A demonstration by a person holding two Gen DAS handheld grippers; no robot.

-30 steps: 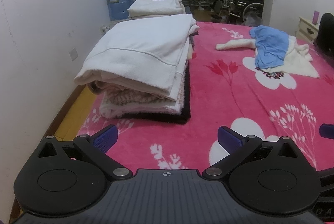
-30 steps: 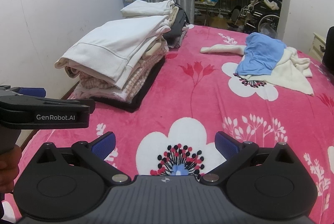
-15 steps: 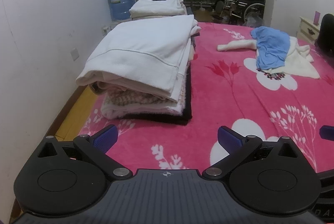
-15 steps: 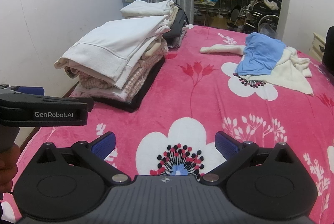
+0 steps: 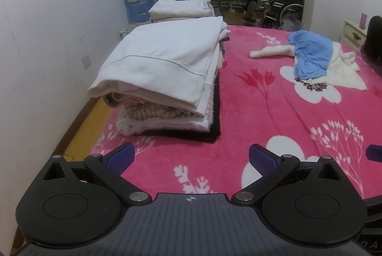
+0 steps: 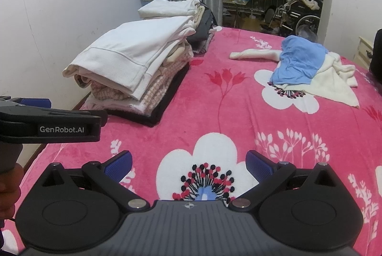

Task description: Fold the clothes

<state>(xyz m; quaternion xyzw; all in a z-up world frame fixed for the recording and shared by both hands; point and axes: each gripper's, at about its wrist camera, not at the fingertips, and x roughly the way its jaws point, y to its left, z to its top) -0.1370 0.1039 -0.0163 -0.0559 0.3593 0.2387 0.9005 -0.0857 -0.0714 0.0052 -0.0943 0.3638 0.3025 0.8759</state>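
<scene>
Jaws of the left gripper point(image 5: 189, 157) and right gripper point(image 6: 188, 161) are spread wide, nothing held. Unfolded blue garment point(image 6: 298, 61) is draped over a cream garment point(image 6: 334, 81) on the pink blanket point(image 6: 226, 112), well apart from the folded stack point(image 5: 167, 70).

My left gripper point(image 5: 190, 158) and right gripper point(image 6: 188, 164) both gape wide and empty, held level side by side.
</scene>
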